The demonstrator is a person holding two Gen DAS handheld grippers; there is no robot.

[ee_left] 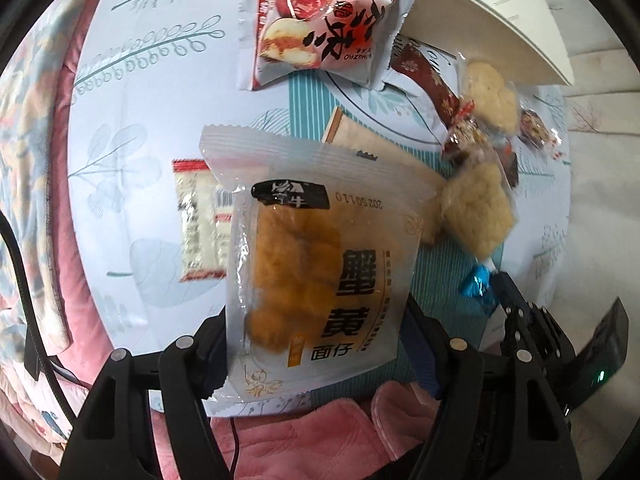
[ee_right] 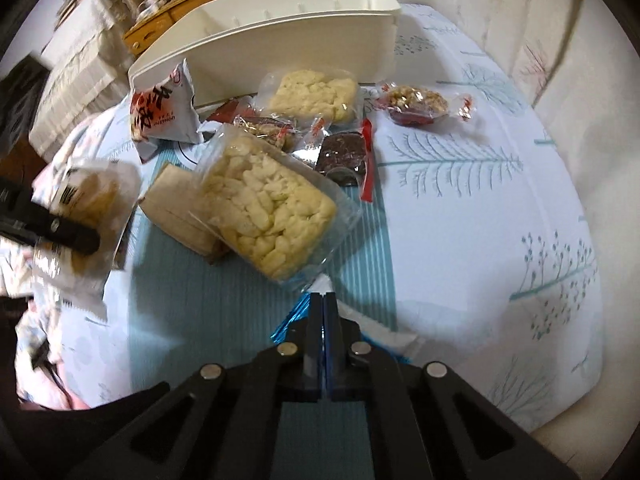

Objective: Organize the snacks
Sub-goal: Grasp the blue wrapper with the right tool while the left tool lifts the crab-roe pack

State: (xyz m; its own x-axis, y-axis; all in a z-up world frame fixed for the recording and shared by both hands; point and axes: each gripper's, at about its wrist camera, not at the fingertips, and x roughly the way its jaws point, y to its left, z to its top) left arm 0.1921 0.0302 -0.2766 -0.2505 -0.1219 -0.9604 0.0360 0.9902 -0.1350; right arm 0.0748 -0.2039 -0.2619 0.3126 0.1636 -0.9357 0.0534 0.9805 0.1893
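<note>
The left tool [ee_left: 316, 344] holds a crab-yolk snack pack [ee_left: 320, 264] across its lower edges, one finger on each side, the pack lifted above the table [ee_left: 120, 128]. The right tool [ee_right: 323, 300] has its fingers pressed narrow together on a blue foil candy [ee_right: 294, 320], whose wrapper pokes out on both sides of the tips, low over the striped part of the cloth.

The step in hand looks like carrying each item to the white bin [ee_right: 304, 40] at the far edge of the table. To do it well, the left tool should keep the pack level and clear the bin's rim before letting go; the thin film could slip or fold. The candy is held only by its twist, so the right tool needs a smooth move.

Just ahead of the candy lies a rice cake [ee_right: 268, 204] in clear wrap, resting partly on a tan biscuit pack [ee_right: 176, 204]. Beyond are a second rice cake [ee_right: 316, 94], a dark bar [ee_right: 344, 152], a nut-date piece [ee_right: 416, 104] and a red jujube bag [ee_right: 160, 108] leaning at the bin.

The inside of the bin is hidden. A white-and-red pack [ee_left: 200, 220] is half covered by the held pack. The left tool is blurred in the right view.
</note>
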